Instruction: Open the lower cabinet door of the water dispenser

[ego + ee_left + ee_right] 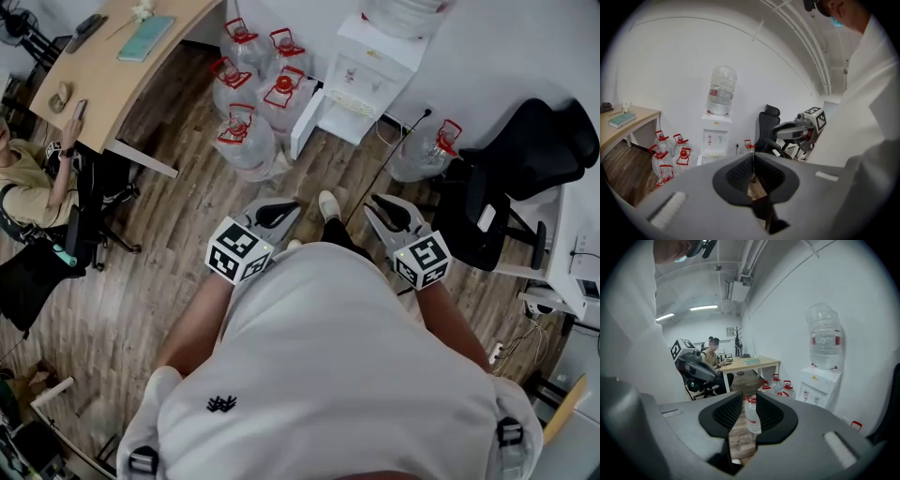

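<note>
At the far left stands the counter (112,84) with a book on it, and beside it a seated person (28,187). Next come the red-capped water jugs (248,136), clustered on the wooden floor (159,234). Just right of them is the white water dispenser (370,75), against the wall with a bottle on top. We stand well apart from it, and neither tool touches it. A white panel (305,122) juts from its lower left side, but we cannot tell whether that is the lower cabinet door ajar.

Our left tool (281,212) hangs in front of our body, aimed towards the dispenser and tilted a little downward. Its jaws meet at the tips, with nothing between them and only floor showing below the join.

Our right tool (386,210) hangs beside it at about the same height, tilted down likewise. Its jaws stand partly apart — a clear gap, the pads pressing on nothing. One distant jug shows through that gap, far off on the floor and not held.

Further right stand a single jug (422,150) and a black office chair (525,159).
</note>
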Motion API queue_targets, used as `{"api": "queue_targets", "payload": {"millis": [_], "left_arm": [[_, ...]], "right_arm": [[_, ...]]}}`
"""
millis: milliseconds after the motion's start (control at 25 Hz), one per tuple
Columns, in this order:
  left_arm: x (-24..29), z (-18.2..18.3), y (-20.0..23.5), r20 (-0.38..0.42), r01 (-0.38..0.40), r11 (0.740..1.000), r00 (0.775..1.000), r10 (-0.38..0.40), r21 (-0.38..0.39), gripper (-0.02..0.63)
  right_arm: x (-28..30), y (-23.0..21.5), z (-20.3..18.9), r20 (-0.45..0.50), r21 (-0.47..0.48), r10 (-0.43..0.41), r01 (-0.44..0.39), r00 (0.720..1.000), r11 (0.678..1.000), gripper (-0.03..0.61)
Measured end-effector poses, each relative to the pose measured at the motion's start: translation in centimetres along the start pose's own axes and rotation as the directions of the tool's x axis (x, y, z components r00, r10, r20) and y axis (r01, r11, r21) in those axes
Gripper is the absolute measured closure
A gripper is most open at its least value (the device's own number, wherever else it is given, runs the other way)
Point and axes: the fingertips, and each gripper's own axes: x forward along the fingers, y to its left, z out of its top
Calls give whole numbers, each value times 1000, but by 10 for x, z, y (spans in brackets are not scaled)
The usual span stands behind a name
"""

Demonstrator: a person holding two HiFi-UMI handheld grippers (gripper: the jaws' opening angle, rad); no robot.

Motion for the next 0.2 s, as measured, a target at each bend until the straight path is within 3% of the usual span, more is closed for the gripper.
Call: {"api": "queue_targets", "payload": {"millis": [200], "left_arm": [[-6, 2, 4, 12, -17, 1000, 1000, 17, -3, 558]], "right_arm": [[6, 4, 4, 0, -11, 12, -12, 1000, 1000, 486]]}}
